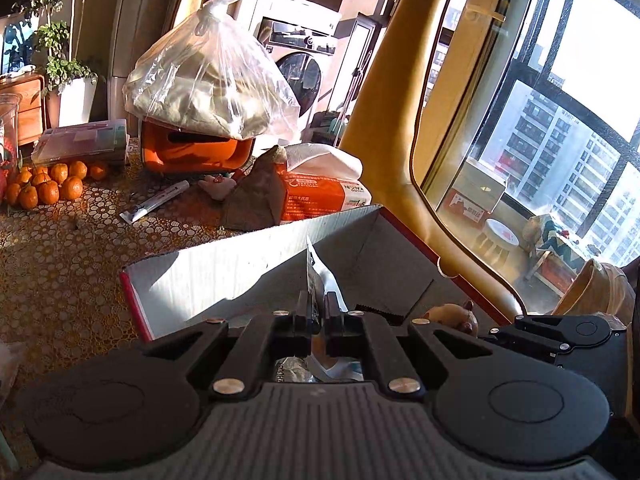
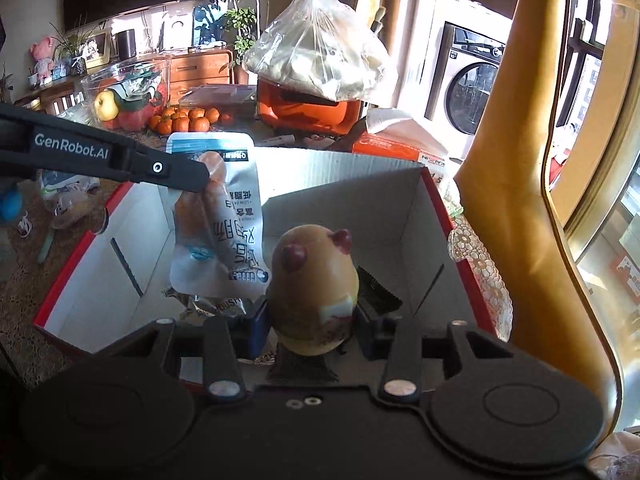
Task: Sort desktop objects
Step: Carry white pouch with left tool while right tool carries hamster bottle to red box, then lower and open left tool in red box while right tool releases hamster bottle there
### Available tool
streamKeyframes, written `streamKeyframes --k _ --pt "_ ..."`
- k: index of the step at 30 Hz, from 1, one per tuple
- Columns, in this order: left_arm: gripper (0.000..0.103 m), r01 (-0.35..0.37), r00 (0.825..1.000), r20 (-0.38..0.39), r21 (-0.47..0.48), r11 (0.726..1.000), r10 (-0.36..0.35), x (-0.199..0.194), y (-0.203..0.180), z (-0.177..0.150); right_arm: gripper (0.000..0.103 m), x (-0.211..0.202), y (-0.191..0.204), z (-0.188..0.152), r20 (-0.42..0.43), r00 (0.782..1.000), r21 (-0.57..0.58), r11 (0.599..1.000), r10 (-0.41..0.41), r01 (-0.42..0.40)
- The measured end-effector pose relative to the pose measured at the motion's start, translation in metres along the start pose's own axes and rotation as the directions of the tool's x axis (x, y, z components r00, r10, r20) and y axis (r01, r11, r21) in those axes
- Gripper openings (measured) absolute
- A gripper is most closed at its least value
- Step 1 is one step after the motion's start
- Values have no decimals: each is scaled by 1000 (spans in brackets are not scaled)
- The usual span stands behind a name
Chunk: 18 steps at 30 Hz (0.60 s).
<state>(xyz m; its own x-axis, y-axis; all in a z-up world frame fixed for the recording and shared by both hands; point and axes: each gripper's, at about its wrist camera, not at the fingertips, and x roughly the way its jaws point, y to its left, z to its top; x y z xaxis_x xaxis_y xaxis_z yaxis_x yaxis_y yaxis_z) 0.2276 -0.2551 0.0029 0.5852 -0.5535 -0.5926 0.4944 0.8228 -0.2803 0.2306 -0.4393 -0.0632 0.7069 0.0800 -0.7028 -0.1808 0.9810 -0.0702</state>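
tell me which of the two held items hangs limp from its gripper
The white printed snack pouch, pinched at its top by the left gripper; the rigid tan egg-shaped toy sits upright in the right gripper.

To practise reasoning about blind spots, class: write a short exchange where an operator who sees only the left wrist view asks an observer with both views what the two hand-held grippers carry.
Operator: My left hand-held gripper pinches something thin that I see only edge-on. What is it?
Observer: A white and blue plastic snack pouch with a sausage pictured on its printed face.
Operator: I glimpse something brown by the right hand-held gripper. What is it?
Observer: An egg-shaped tan toy with dark red ears, clamped upright between that gripper's fingers, over the open red-edged cardboard box.
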Motion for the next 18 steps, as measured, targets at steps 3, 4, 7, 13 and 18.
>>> streamKeyframes --k 3,4,7,13,18 --pt "4 2 1000 -22 -11 1000 -3 14 0 3 43 8 -4 0 -33 999 14 1000 -1 1" --pt "4 1 1000 -26 -6 1000 -1 18 -1 5 43 10 -5 0 -41 999 16 1000 0 0" --pt "4 0 999 -34 11 1000 0 27 -5 8 43 17 -8 0 -63 998 23 1000 4 -2" --pt "4 -27 996 -79 59 998 31 51 -14 14 43 27 -15 0 -110 994 40 999 5 -1" --pt "4 -89 986 -134 97 991 102 71 -14 16 43 35 -18 3 -140 990 39 999 10 -4"
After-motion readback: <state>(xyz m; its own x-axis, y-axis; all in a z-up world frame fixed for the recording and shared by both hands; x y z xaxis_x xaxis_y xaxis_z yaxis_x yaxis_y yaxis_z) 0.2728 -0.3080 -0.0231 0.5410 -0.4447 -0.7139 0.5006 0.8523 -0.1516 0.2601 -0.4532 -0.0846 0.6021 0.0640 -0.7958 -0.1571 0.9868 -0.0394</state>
